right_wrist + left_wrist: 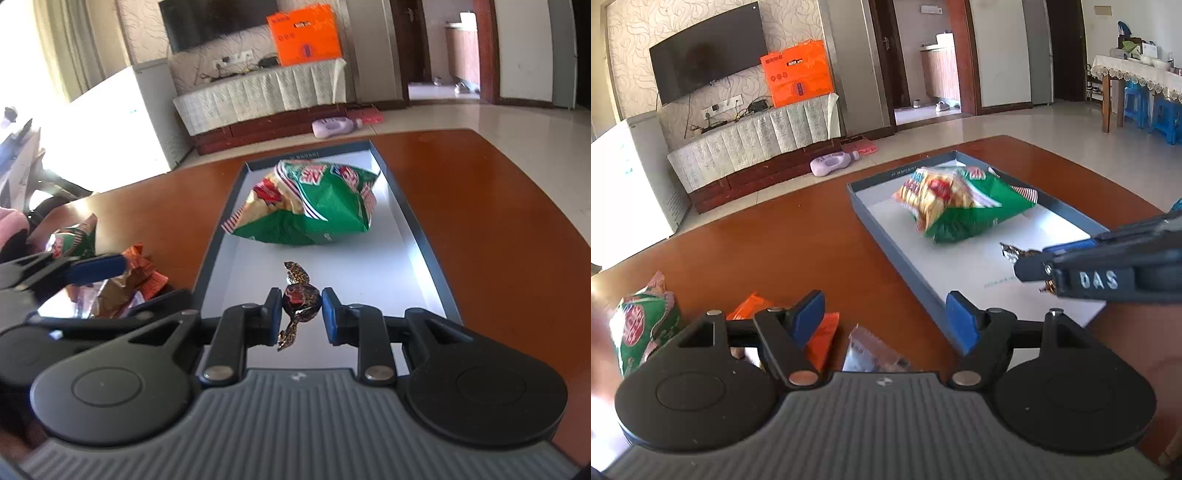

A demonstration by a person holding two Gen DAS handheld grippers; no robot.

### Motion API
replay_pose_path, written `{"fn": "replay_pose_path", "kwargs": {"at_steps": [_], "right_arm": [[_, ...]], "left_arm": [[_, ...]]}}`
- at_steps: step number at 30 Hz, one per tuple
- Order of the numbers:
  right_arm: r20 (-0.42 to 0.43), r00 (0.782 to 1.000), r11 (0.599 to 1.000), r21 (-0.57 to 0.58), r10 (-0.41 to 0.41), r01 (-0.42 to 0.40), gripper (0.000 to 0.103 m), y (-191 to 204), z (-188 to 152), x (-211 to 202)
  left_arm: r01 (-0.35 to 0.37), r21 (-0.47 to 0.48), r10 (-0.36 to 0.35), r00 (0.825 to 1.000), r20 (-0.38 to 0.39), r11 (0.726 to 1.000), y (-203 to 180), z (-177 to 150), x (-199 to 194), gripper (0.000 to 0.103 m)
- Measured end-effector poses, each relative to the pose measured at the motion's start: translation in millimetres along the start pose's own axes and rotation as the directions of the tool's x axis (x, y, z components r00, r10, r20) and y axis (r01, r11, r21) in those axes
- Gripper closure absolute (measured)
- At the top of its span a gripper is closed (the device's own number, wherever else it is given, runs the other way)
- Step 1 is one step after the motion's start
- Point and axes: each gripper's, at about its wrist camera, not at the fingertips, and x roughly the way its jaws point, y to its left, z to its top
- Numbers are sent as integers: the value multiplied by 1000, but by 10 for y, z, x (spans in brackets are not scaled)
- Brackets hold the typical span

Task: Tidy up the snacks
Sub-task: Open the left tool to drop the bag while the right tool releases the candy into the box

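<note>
Right gripper jaws pinching wrapped candy, side reads "DAS"; left gripper jaws spread, empty; chip bag lettering perhaps illegible

Both wrist views look down close, sharing the tray.

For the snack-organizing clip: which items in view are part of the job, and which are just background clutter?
Part of the job:
- grey tray
- green chip bag in the tray
- wrapped candy between the right gripper's pads
- second green bag, orange packets and clear packet on the table beside the open left gripper

Just lying about:
- orange box
- purple bottle on the floor
- TV
</note>
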Motion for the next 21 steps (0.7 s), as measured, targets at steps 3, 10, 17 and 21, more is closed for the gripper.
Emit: {"fn": "replay_pose_path", "kwargs": {"at_steps": [3, 10, 17, 21], "right_arm": [[-13, 1000, 1000, -7, -6, 5, 75, 9, -27, 18], [10, 1000, 999, -31, 21, -20, 52, 14, -73, -54], [116, 989, 991, -104, 93, -81, 52, 87, -143, -424], [117, 987, 977, -194, 110, -86, 52, 213, -342, -661]], "left_arm": [[-3, -17, 2, 1000, -15, 1000, 57, -69, -102, 24], [-31, -28, 30, 998, -62, 999, 182, -269, -318, 19], [-78, -48, 74, 993, -90, 996, 361, -449, -540, 18], [-86, -66, 80, 993, -83, 994, 507, -549, -724, 18]]}}
